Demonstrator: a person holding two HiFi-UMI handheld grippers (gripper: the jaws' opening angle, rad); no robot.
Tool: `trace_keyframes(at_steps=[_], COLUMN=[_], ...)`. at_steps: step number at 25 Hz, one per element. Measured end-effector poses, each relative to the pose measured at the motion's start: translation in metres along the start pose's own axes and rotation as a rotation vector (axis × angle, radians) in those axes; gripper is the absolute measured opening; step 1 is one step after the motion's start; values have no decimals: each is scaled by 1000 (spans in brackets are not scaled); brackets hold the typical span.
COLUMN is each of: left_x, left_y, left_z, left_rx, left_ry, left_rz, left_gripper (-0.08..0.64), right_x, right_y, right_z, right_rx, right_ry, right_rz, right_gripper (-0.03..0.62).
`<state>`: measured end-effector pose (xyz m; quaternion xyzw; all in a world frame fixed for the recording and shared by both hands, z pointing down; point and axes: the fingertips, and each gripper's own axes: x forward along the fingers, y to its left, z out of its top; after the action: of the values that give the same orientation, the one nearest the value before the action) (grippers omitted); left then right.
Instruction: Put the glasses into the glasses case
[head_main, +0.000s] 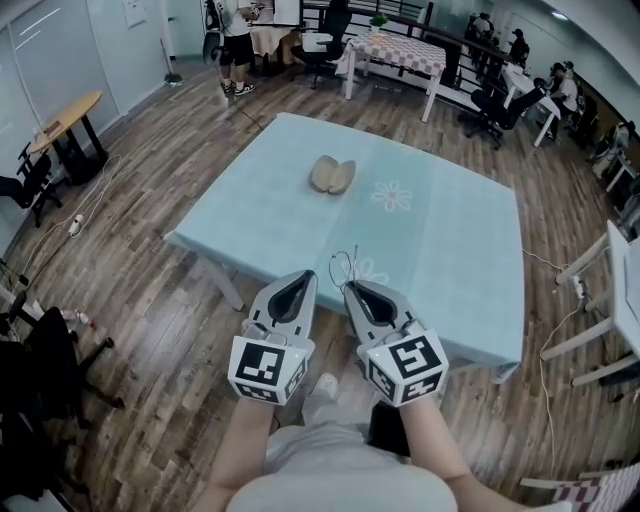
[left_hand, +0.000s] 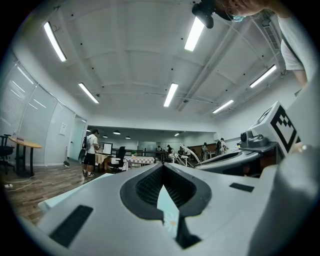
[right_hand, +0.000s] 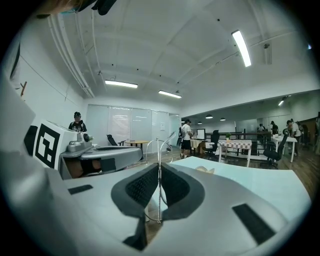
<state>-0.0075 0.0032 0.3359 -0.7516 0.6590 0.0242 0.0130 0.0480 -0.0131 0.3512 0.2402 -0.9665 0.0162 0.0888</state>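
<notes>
The glasses case (head_main: 332, 175) lies open like a shell on the light blue tablecloth (head_main: 440, 240), far across the table from both grippers. Thin wire-framed glasses (head_main: 346, 265) stick up from my right gripper (head_main: 350, 289), which is shut on them at the table's near edge. In the right gripper view the wire frame (right_hand: 159, 150) runs upright between the closed pads of the right gripper (right_hand: 159, 169), and the case (right_hand: 205, 170) shows ahead on the cloth. My left gripper (head_main: 304, 277) hangs beside the right one, shut with nothing in it; in its own view the left gripper (left_hand: 163, 169) has its tips together.
The table's near edge (head_main: 300, 290) is just under the grippers. A round wooden table (head_main: 66, 115) and office chairs stand at the left, a checkered table (head_main: 400, 50) at the back, a white table (head_main: 625, 290) at the right. People stand and sit at the far end.
</notes>
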Motion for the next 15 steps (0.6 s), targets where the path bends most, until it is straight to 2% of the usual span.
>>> trace_keyframes(at_steps=[15], left_x=[108], left_y=[56], left_z=[-18], left_rx=[11], left_ry=[29], left_rz=[-35], left_gripper=[8], right_x=[94], right_y=[-83], right_z=[7], right_rx=[20], right_ry=[1], right_rz=[-19], right_gripper=[20])
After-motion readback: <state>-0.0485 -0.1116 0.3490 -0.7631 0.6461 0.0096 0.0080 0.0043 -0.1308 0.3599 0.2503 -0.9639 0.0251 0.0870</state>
